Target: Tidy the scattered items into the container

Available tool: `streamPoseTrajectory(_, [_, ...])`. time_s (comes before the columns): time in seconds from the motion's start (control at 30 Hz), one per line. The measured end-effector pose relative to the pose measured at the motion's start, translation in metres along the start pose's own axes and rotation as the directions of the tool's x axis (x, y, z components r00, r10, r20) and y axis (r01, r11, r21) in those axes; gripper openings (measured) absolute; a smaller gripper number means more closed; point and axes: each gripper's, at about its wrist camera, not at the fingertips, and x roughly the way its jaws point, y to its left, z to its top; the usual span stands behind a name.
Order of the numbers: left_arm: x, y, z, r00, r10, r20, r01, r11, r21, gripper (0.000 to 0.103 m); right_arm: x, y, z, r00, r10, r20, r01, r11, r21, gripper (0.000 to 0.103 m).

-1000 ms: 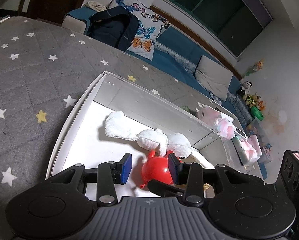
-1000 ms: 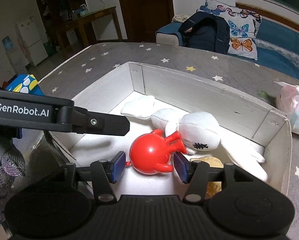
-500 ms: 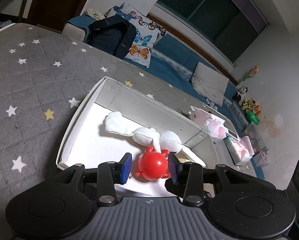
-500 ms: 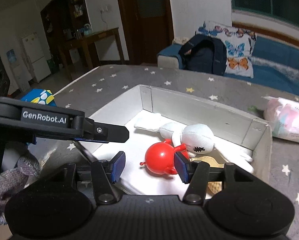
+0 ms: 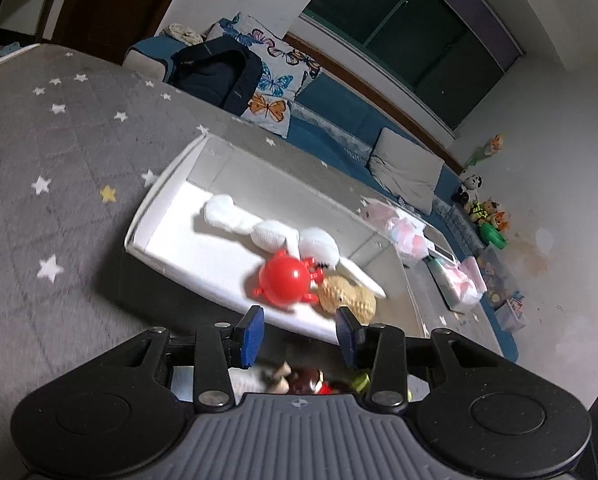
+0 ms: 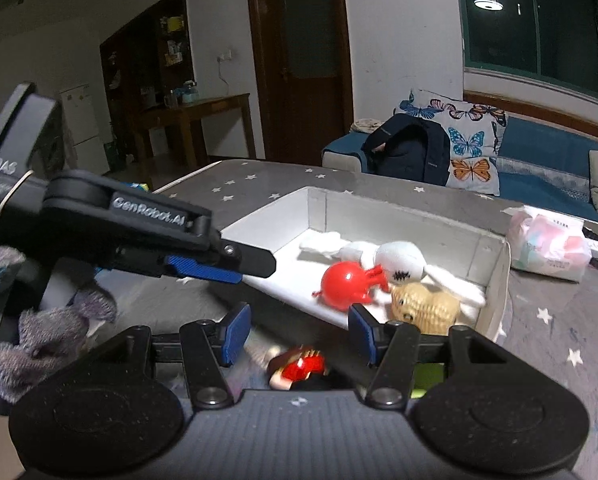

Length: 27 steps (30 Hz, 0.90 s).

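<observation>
The right gripper (image 6: 299, 334) has its jaws apart and empty, as does the left gripper (image 5: 301, 334), both above a small doll (image 6: 297, 368) lying outside the box's (image 6: 495, 280) near wall. The doll looks light and hard; grip across its body.

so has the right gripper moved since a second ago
Yes. The right gripper has pulled back and up from the white box: earlier its fingers framed the red toy inside; now they sit short of the near wall, open and empty.
</observation>
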Motion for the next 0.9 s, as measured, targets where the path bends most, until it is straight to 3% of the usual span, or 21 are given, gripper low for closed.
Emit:
streamPoseTrajectory(0.37, [0.008,0.0,-0.027,0.998,-0.023,-0.059,0.022,0.999,-0.026,0.042,-0.007,0.002,-0.039,0.999,-0.043,-0.031,0.044,0.998,0.036,0.056])
streamPoseTrajectory(0.9, [0.035,0.008,-0.029,0.996,-0.019,-0.089,0.016,0.999,-0.028,0.042,0.01,-0.001,-0.057,0.994,-0.079,-0.076,0.083,0.995,0.051,0.058])
